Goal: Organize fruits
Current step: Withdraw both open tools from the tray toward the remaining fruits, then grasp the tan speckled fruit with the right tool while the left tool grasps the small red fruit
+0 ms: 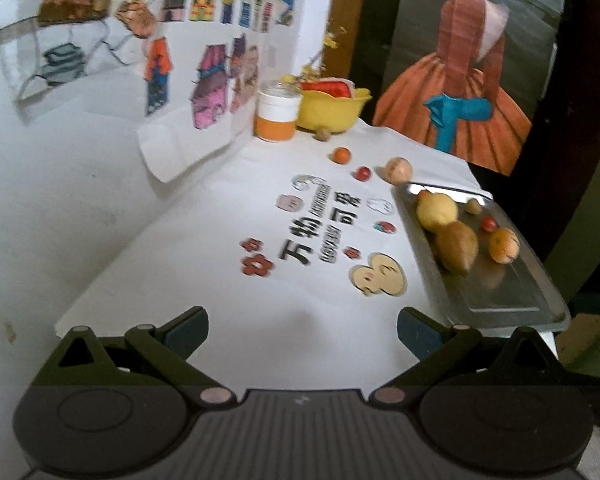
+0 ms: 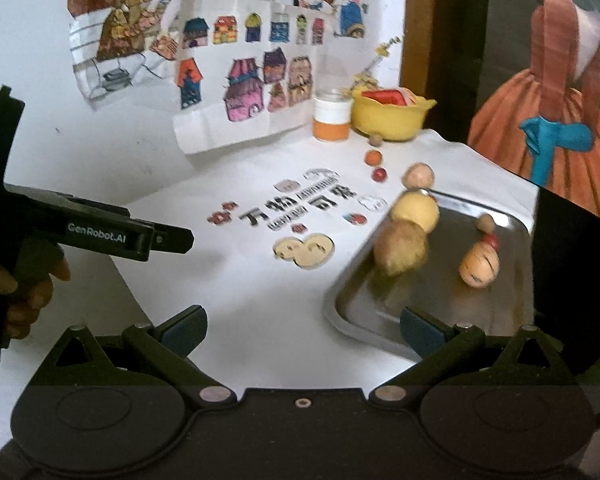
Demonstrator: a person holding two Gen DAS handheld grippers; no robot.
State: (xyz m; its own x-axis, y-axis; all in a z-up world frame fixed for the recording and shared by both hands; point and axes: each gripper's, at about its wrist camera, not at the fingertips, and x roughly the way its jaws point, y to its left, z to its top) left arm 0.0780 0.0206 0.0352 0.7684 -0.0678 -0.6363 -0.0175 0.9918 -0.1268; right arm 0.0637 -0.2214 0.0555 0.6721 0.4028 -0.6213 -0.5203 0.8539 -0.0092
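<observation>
Lighting: soft, even, moderately bright; white tabletop (image 1: 228, 208) near washed out, shadows faint. Glare: dull reflections of fruit on metal tray (image 2: 452, 304). Sharpness: both views soft, motion-blurred. Distortion: strong fisheye bowing, dark vignetted corners. Right side of both views dim.

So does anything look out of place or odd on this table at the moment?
Nothing is spilled or damaged. Four small fruits lie loose on the white cloth in a row between the yellow bowl and the metal tray: brown, orange, red, tan. Both grippers, left and right, are open and empty.
</observation>
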